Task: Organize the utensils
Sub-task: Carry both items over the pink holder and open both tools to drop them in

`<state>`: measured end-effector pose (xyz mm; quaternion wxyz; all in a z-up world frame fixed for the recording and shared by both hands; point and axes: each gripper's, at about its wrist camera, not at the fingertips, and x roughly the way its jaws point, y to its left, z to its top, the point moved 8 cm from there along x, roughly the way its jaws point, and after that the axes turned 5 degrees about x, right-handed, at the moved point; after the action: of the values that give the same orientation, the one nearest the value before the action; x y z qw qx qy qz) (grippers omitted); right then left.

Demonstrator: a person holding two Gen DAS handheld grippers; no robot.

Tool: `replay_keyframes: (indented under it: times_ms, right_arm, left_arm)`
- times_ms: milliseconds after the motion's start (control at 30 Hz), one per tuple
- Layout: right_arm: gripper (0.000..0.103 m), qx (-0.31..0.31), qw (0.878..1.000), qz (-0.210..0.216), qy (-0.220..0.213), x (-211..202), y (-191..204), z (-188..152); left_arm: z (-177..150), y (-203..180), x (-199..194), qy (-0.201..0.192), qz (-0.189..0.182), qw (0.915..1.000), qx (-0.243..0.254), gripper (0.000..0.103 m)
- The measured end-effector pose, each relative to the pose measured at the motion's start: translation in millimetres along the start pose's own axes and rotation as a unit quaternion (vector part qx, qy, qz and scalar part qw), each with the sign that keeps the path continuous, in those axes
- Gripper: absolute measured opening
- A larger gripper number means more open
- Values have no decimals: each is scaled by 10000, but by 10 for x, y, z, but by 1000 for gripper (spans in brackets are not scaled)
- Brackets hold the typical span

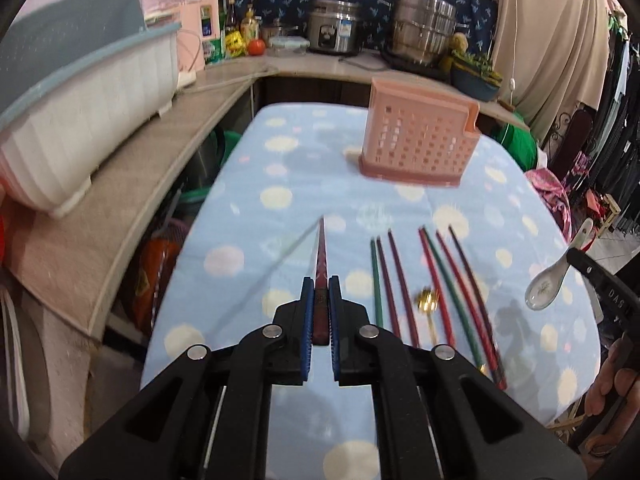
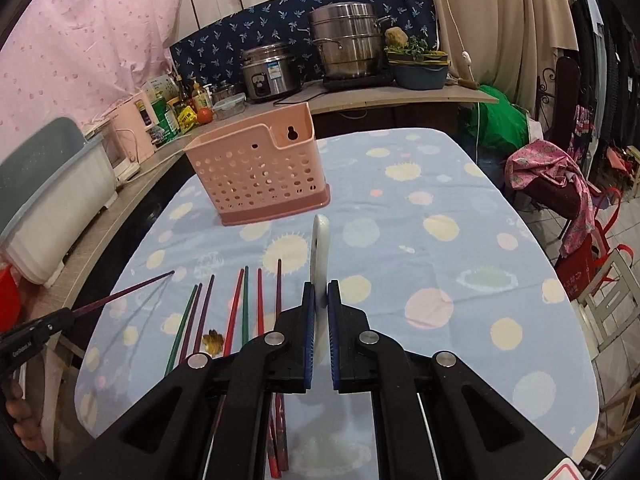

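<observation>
— So where do the utensils stand right now?

— Two are already lifted. The left gripper (image 1: 319, 308) has its jaws clamped on a dark red chopstick (image 1: 321, 256), which runs straight out along the fingers with its tip pointing ahead. The right gripper (image 2: 319, 312) has its jaws closed on the handle of a white ceramic spoon (image 2: 320, 248), bowl end forward and seen edge-on.

— And the place they go?

— The pink perforated holder (image 2: 260, 168) stands upright on the bench (image 2: 460, 208), ahead of both grippers. From the left wrist it sits forward and to the right of the chopstick's tip; from the right wrist, forward and a little to the left of the spoon. Neither utensil is over its opening yet.

— Which hand looks nearer?

— Hard to judge through the fisheye; the spoon's tip appears closer to the holder's base. Either way, I'd say each long axis needs tipping toward vertical before it can drop in.

— What remains on the cloth?

— A row of red, green and purple chopsticks (image 1: 436, 284) lying roughly parallel, pointing toward the holder, with a small gold spoon (image 1: 429, 300) among them.
</observation>
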<state>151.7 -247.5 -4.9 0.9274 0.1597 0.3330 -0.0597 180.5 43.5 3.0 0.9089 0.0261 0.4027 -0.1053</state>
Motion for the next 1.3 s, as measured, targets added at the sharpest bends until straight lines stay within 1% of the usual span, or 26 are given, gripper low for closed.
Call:
replay_keyframes:
  times_ms: [100,233,467,633,733,800,900,1000,1133,1300]
  right_arm:
    - [6,-62,9999,59,-145,54,50,261]
    - [6,-179,9991,89,-366,169,129,643]
    - [6,-211,9973,256,-651,426,279,1295]
    - [6,-182,9963,293,-786,647,355,1664]
    - [6,-116,9964,363,-755,824,394,1815]
    - [6,-132,9965,341,-753,941,416,1880]
    - [6,-141,9968,322,-721,1113,439,1923]
    - [6,-146,9975,256,-640,1294,444,1918]
    - [6,-156,9984,179,-508,1509,421,1856]
    - [7,-168,9992,182,-300,1712,405,1753]
  left_arm:
    - [325,36,-47,-196,-9,9998,-22,7]
    - [872,68,-102,-566,63,9984,15,7]
    - [1756,-10,-228,-1123,71,9936,91,7]
    - [2369,-159,-396,-1710,11,9852,99,7]
    - [2685,-264,-459,-2024,-138,9792,30,7]
    - [2878,-346,-424,-2185,-199,9756,16,7]
    - [3041,-432,-268,-2268,-161,9738,-13,7]
    - [3092,-480,-84,-2197,-189,9754,-37,7]
    - [3071,-541,219,-2062,-196,9783,-22,7]
    - [3004,-554,497,-1839,-277,9825,-66,7]
